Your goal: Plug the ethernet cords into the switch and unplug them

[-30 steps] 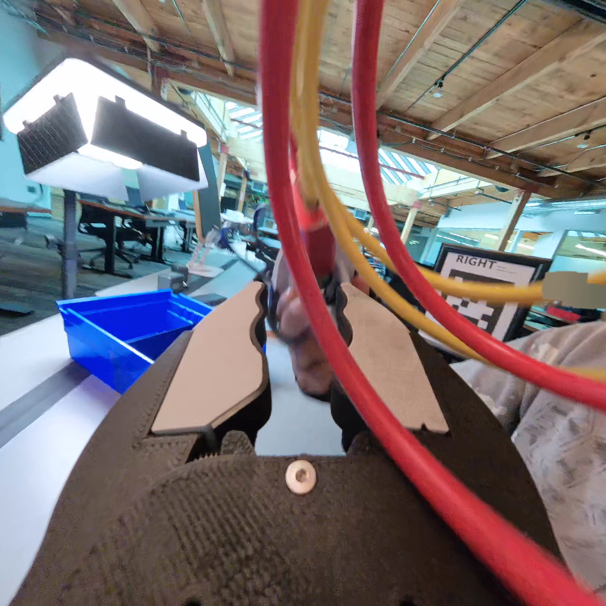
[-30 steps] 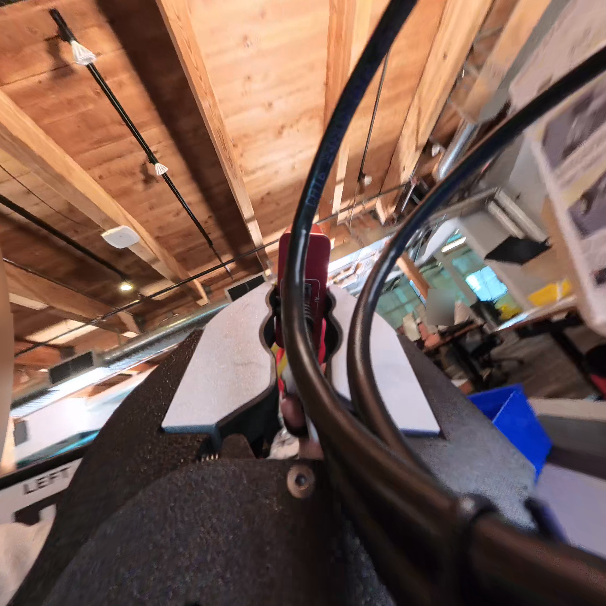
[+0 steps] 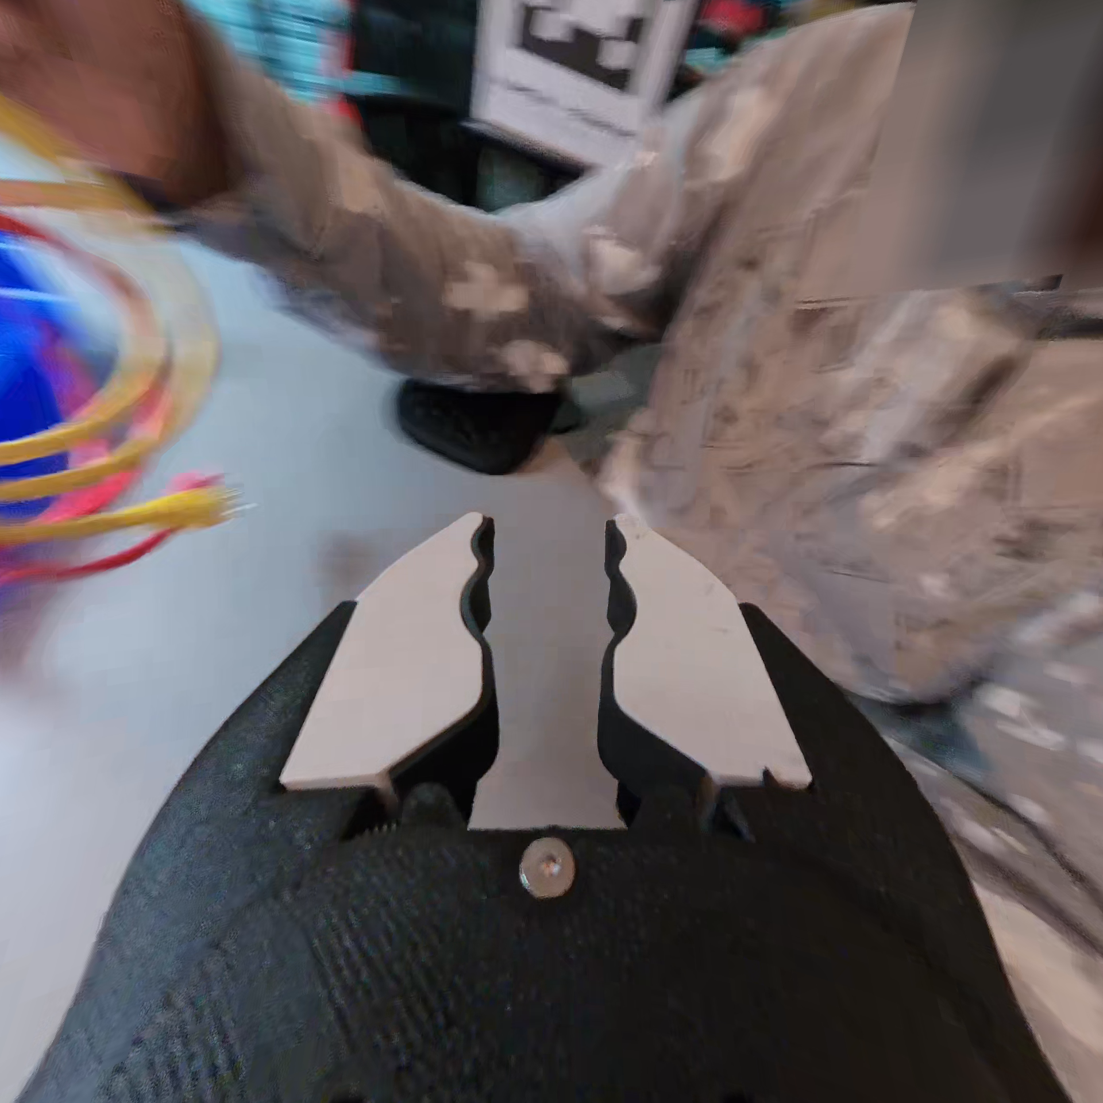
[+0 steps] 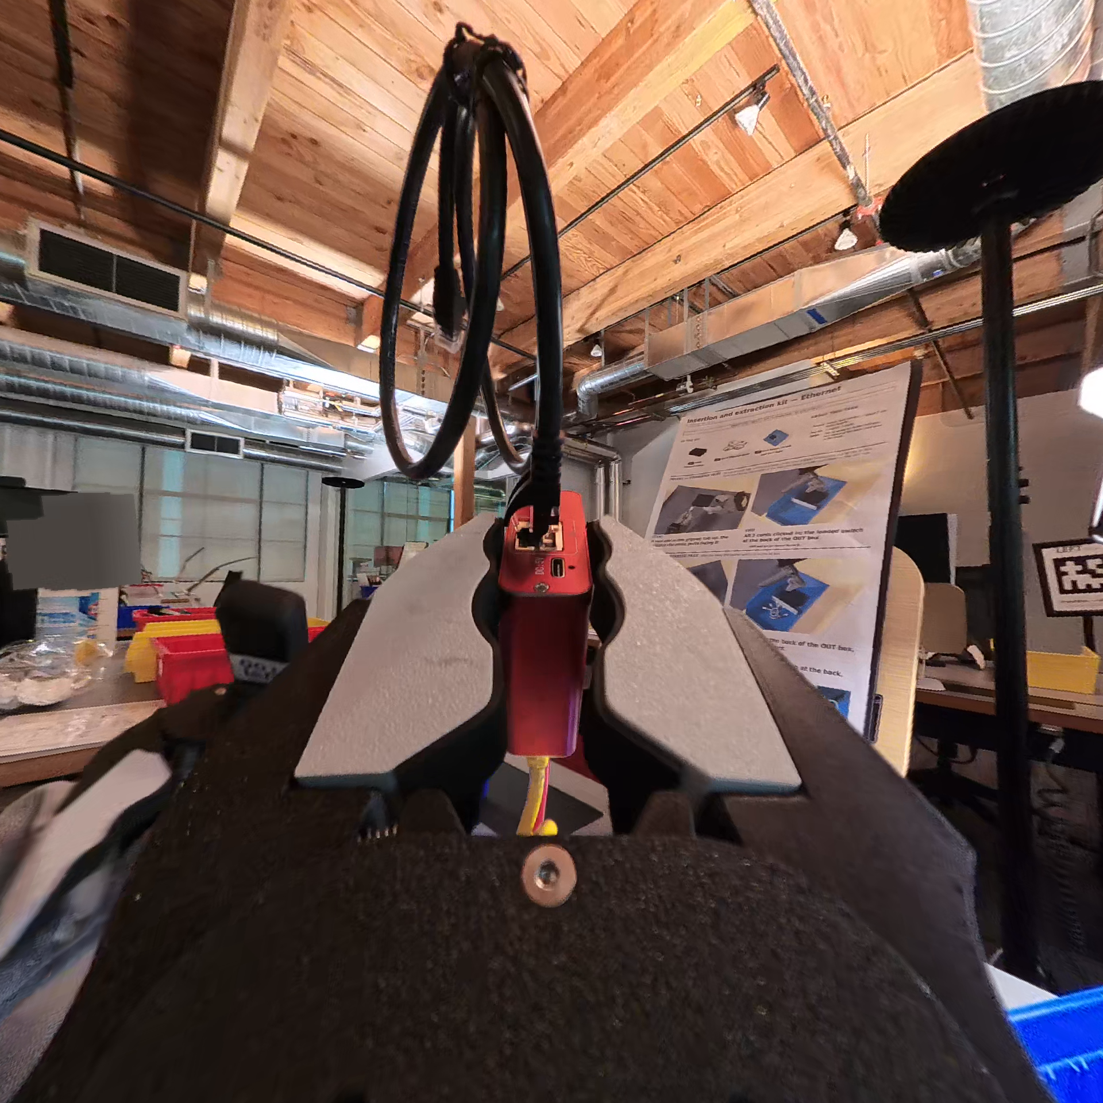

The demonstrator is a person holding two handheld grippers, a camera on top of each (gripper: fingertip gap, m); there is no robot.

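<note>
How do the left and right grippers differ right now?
The left gripper is open with nothing between its fingers; the right gripper is shut on the red switch. The left gripper points down at the white table; the right gripper tilts up toward the wooden ceiling, a coiled black cord plugged into the switch's upper end. Both have black bodies and pale grey finger plates.

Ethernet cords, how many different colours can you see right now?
3. A black cord is plugged into the red switch in the right tongs. A yellow cord and a red cord lie on the table. Blur may hide more.
</note>
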